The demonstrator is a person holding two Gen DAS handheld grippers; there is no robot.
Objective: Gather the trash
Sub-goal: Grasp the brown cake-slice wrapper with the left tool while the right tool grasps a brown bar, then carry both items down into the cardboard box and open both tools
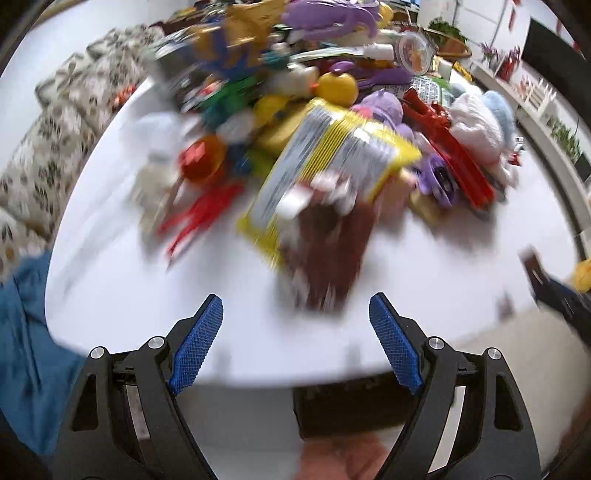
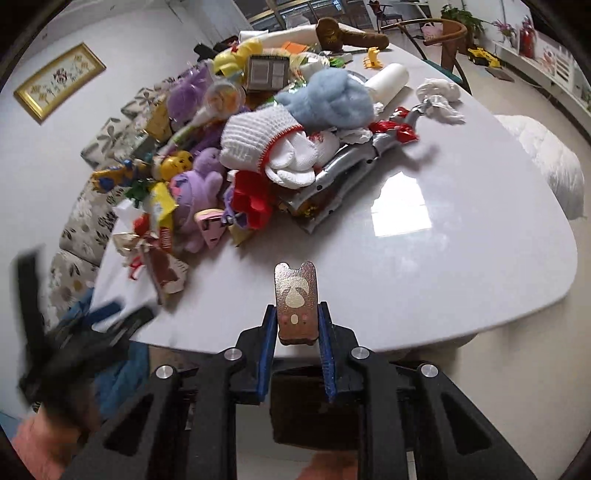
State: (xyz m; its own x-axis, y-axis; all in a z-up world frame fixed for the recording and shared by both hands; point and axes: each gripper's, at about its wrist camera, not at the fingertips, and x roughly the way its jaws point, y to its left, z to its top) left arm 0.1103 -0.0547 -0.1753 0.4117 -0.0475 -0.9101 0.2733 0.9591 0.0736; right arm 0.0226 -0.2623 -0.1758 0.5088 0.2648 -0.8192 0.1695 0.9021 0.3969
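Note:
My left gripper (image 1: 295,306) is open and empty over the near edge of the white table (image 1: 424,266). Just ahead of it lies a brown snack wrapper (image 1: 328,251), with a yellow and silver snack bag (image 1: 332,162) behind it; the view is blurred by motion. The brown wrapper also shows in the right wrist view (image 2: 164,267). My right gripper (image 2: 297,314) is shut on a small brown bear-shaped packet (image 2: 295,299), held above the table's near edge. The left gripper appears blurred at the lower left of the right wrist view (image 2: 88,321).
A big heap of toys, plush and clothes covers the table's far half: yellow ducks (image 1: 338,88), a red plastic toy (image 1: 448,147), a purple plush (image 2: 199,184), white knitwear (image 2: 258,142). A patterned sofa (image 1: 55,122) stands left, a wooden chair (image 2: 447,33) beyond the table.

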